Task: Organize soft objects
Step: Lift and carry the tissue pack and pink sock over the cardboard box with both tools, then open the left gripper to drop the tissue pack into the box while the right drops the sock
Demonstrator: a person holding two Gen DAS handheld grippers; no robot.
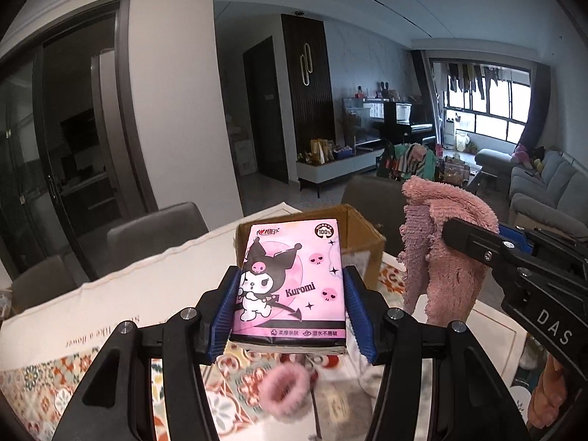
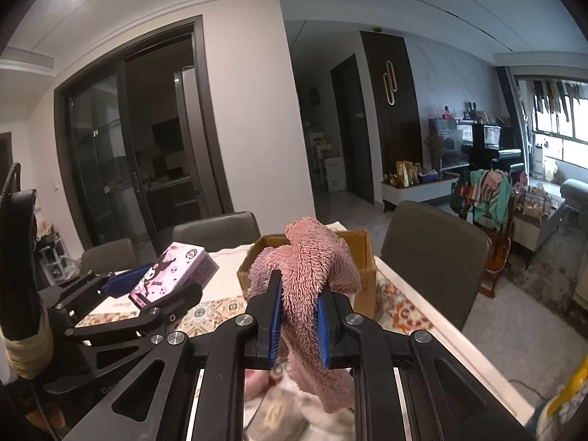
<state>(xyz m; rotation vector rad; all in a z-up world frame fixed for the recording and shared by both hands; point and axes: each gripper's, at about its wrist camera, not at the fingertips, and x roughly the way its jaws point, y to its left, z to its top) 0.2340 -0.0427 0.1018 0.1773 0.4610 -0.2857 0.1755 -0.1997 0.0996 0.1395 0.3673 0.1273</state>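
Observation:
My left gripper (image 1: pixel 290 286) is shut on a pink Kuromi tissue pack (image 1: pixel 292 279) and holds it above the table, just in front of an open cardboard box (image 1: pixel 362 231). My right gripper (image 2: pixel 298 294) is shut on a fluffy pink towel (image 2: pixel 312 268) that hangs down from its jaws, close to the box (image 2: pixel 364 279). In the left wrist view the towel (image 1: pixel 441 250) and right gripper (image 1: pixel 474 242) are to the right of the box. In the right wrist view the tissue pack (image 2: pixel 172 275) and left gripper (image 2: pixel 147 286) are at the left.
A pink fluffy scrunchie (image 1: pixel 288 389) and light cloth items (image 2: pixel 279 411) lie on the patterned tablecloth (image 1: pixel 51 378) below the grippers. Grey chairs (image 2: pixel 433 257) stand around the table. The table's right edge (image 2: pixel 477 364) drops to the floor.

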